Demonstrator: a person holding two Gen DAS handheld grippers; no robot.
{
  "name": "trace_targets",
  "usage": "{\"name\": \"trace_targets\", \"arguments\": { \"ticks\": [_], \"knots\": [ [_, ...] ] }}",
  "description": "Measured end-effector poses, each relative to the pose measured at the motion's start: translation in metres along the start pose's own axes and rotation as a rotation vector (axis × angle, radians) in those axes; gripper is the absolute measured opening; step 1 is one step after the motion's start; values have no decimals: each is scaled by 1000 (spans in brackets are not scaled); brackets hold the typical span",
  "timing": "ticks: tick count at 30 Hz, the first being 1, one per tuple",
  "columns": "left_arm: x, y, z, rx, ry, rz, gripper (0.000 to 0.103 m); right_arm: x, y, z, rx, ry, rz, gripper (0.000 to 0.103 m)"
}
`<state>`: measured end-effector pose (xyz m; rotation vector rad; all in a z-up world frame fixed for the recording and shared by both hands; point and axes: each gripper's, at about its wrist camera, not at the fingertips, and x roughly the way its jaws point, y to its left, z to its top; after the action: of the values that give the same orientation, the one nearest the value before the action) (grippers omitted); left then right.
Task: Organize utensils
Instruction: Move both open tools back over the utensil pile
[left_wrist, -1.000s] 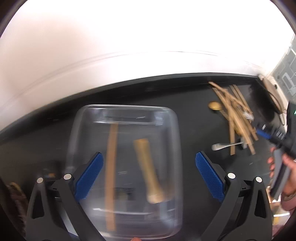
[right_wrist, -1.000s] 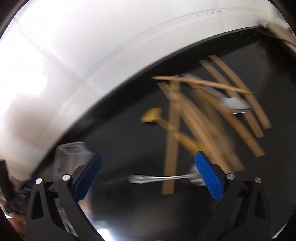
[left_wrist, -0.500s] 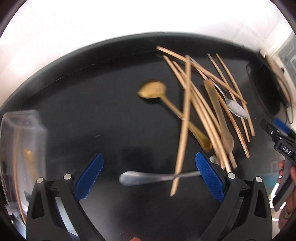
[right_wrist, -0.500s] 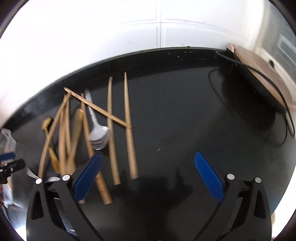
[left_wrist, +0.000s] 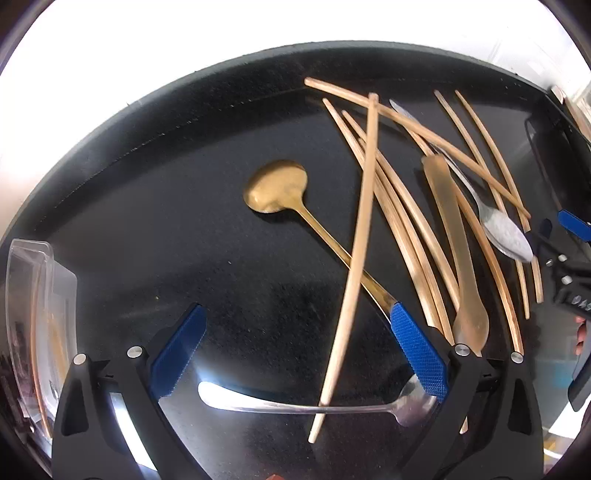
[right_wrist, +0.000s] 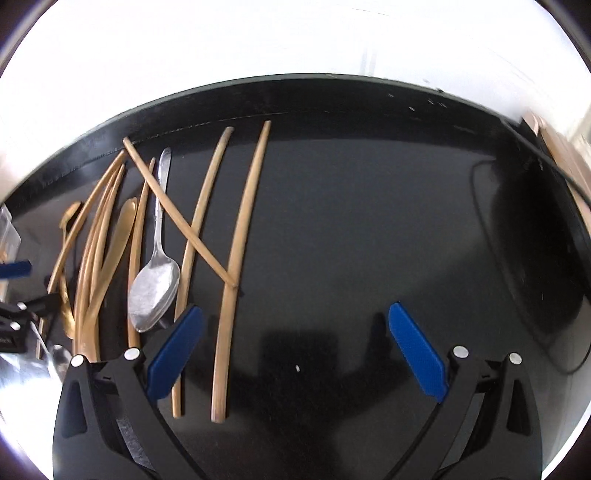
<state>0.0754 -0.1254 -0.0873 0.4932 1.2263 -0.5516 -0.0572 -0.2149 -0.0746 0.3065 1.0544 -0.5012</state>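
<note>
Black table (left_wrist: 184, 229): chopsticks (left_wrist: 360, 236) cross spoons; both hand-held grippers (left_wrist: 295, 373) (right_wrist: 293, 367) wide open, empty.

Wooden chopsticks (left_wrist: 360, 236), shiny metal spoon (right_wrist: 155, 288), matt tabletop (left_wrist: 184, 206)

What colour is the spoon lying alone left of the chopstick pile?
Gold, a matte brass tone; the spoon shows best in the left wrist view.

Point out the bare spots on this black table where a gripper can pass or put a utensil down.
Bare: the black table right of the outermost chopstick, up to the dark cable; also the stretch between the clear container and the gold spoon. Crowded: the chopstick pile around the silver spoon. Both grippers, left and right, are open.
</note>
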Motion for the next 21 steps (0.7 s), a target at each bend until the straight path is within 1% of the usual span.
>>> {"name": "trace_targets", "arguments": {
  "ticks": [2, 4, 6, 9, 11, 15, 17, 21],
  "knots": [
    [2, 4, 2, -9, 6, 18, 97, 2, -1, 2, 11, -20, 11, 97],
    [1, 11, 4, -23, 5, 13, 97, 5, -6, 4, 51, -14, 35, 98],
    [2, 13, 3, -38, 6, -9, 97, 6, -8, 5, 59, -30, 28, 98],
    [6, 17, 0, -56, -9, -48, 98, 8, -6, 5, 33, -69, 42, 98],
    [9, 22, -2, -88, -17, -77, 98, 9, -5, 6, 18, -92, 52, 98],
    [6, 24, -12, -104, -61, -70, 98, 8, -3, 5, 3, -119, 60, 98],
    [6, 31, -16, -106, -74, -68, 98, 6, -2, 5, 1, -124, 62, 98],
    [2, 30, -24, -107, -81, -68, 98, 3, 1, 3, 0, -135, 62, 98]
  ]
}}
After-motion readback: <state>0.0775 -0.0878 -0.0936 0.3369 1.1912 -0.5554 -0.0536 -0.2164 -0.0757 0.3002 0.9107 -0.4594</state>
